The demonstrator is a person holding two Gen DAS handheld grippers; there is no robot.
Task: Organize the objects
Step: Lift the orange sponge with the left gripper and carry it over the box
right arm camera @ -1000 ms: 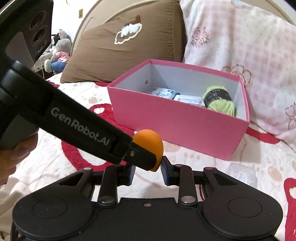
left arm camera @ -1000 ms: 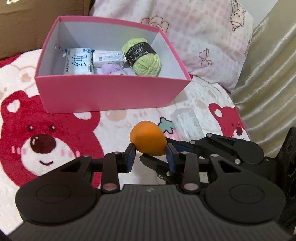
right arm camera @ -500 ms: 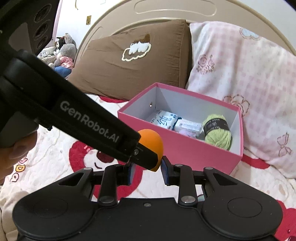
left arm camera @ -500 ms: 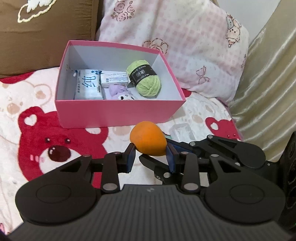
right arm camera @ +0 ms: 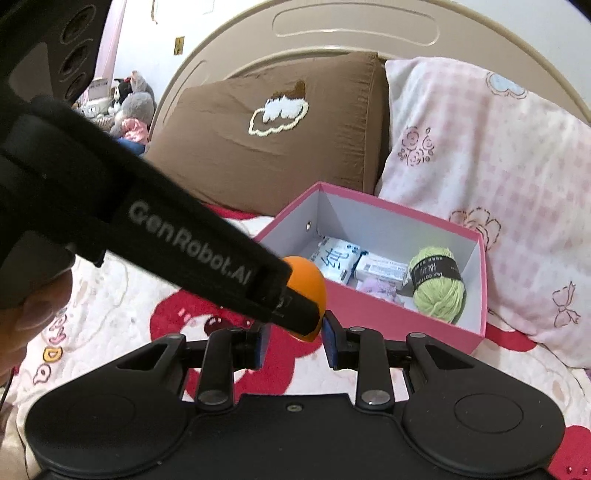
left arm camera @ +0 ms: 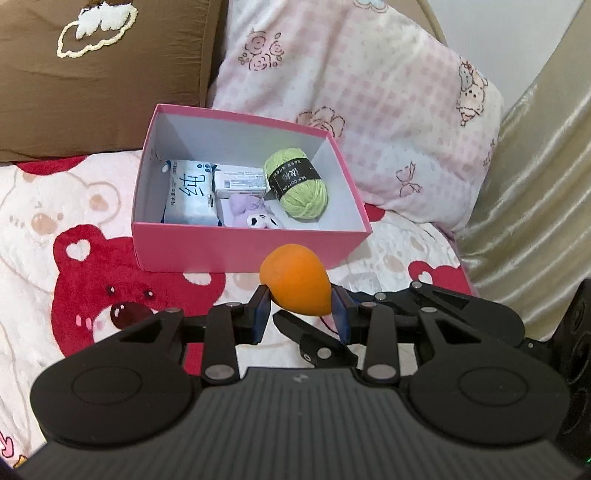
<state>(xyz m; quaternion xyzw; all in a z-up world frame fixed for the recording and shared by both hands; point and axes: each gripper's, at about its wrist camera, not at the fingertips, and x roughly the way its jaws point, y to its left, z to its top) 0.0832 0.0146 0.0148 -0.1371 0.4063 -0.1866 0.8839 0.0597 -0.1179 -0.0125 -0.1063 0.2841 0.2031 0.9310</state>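
An orange egg-shaped sponge [left arm camera: 294, 282] sits between the pads of my left gripper [left arm camera: 300, 310], held in the air above the bear-print blanket. My right gripper [right arm camera: 292, 334] is closed around the same sponge [right arm camera: 308, 282] from the other side, and the left gripper's body crosses in front of it. A pink open box [left arm camera: 236, 249] stands just beyond, also in the right wrist view [right arm camera: 406, 321]. It holds a wipes pack [left arm camera: 190, 192], a small white box [left arm camera: 240, 181], a green yarn ball [left arm camera: 299, 186] and a purple plush toy [left arm camera: 251, 210].
A small clear plastic packet [left arm camera: 364, 282] lies on the blanket right of the sponge. A brown pillow [left arm camera: 92, 74] and a pink checked pillow [left arm camera: 369, 92] lean behind the box. A beige curtain [left arm camera: 535, 184] hangs at the right. The headboard [right arm camera: 332, 29] is behind.
Both grippers have risen and drawn back with the sponge, so the pink box now looks smaller and farther and more of the pillows shows.
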